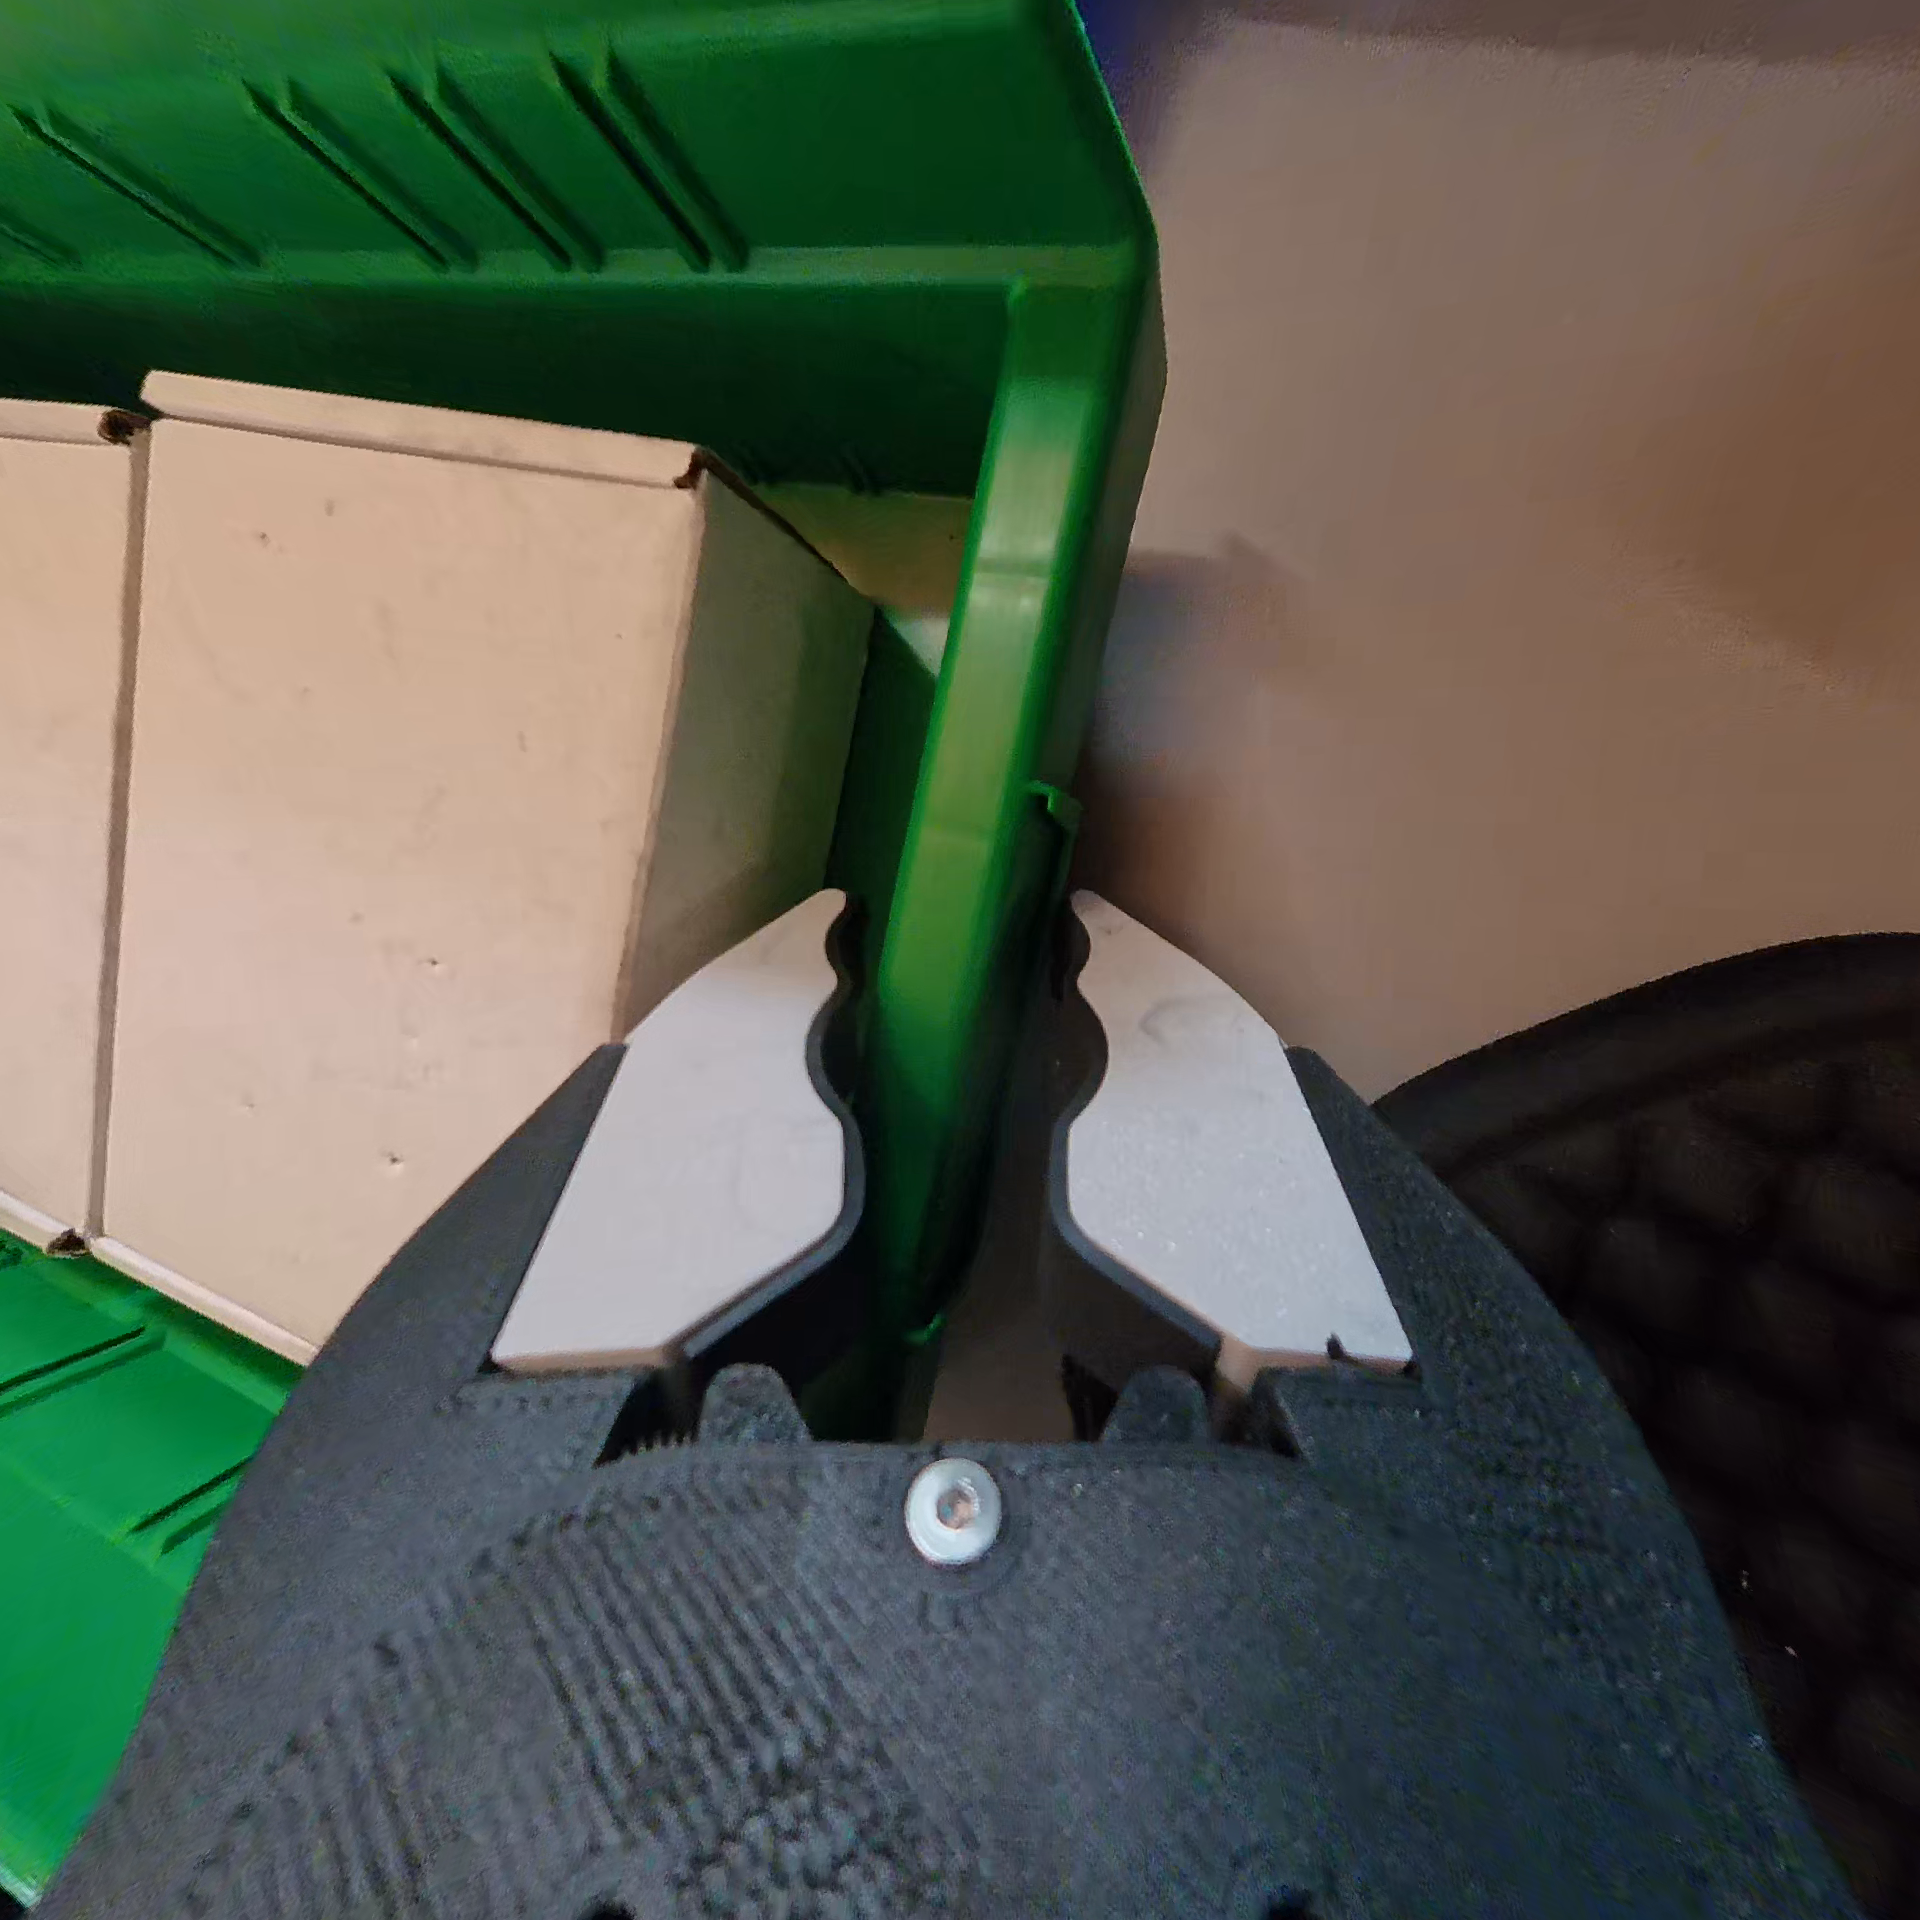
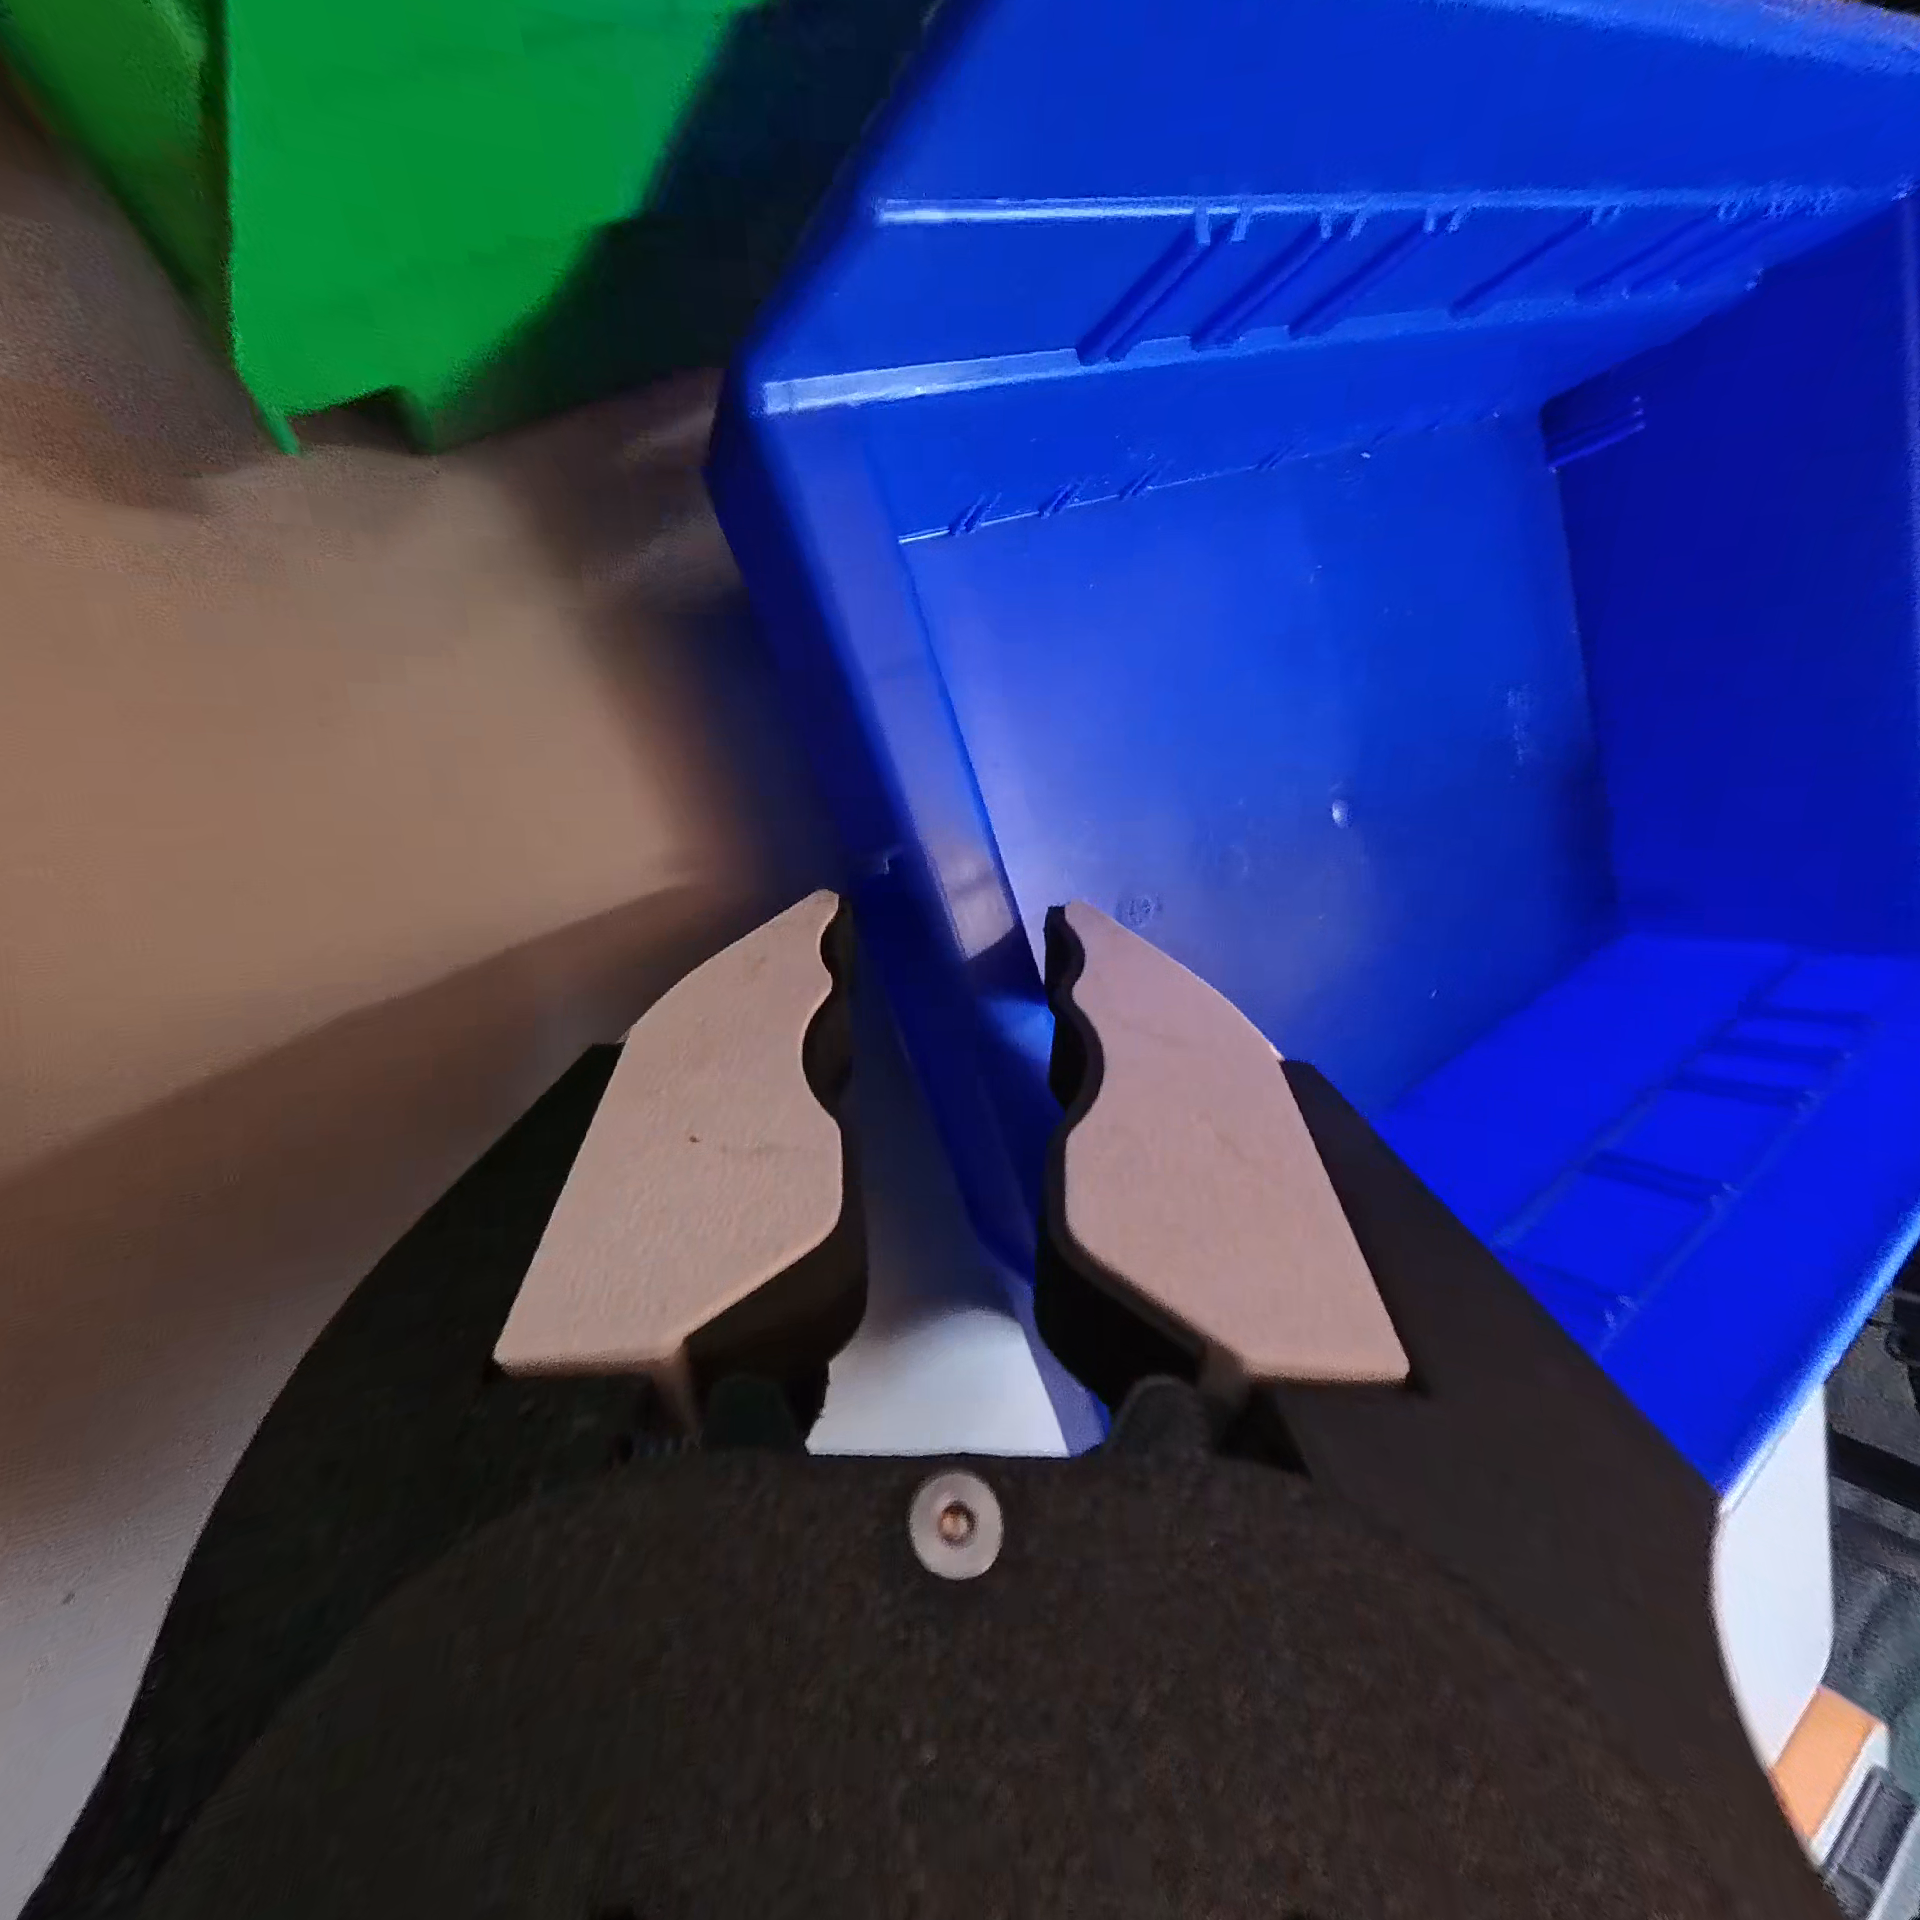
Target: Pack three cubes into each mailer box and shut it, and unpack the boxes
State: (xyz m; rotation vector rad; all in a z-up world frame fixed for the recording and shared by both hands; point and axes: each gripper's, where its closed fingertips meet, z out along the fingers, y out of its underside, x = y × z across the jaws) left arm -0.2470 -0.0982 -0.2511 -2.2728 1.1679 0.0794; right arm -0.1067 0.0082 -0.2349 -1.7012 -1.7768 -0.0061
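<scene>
In the left wrist view my left gripper (image 1: pixel 956 914) is shut on the right wall of a green bin (image 1: pixel 997 665). Two closed tan mailer boxes (image 1: pixel 395 810) lie side by side inside that bin, just left of my fingers. In the right wrist view my right gripper (image 2: pixel 945 920) is shut on the left wall of a blue bin (image 2: pixel 914 727). The part of the blue bin's inside that shows holds nothing. No cubes show in either view.
The bins stand on a tan tabletop (image 1: pixel 1507 520). A black textured pad (image 1: pixel 1714 1247) lies right of the green bin. The green bin also shows in the right wrist view (image 2: pixel 416 208), behind and left of the blue one. The table's white edge (image 2: pixel 1766 1579) shows at lower right. The gap from one gripper's tips to the other's is roughly 20 centimeters.
</scene>
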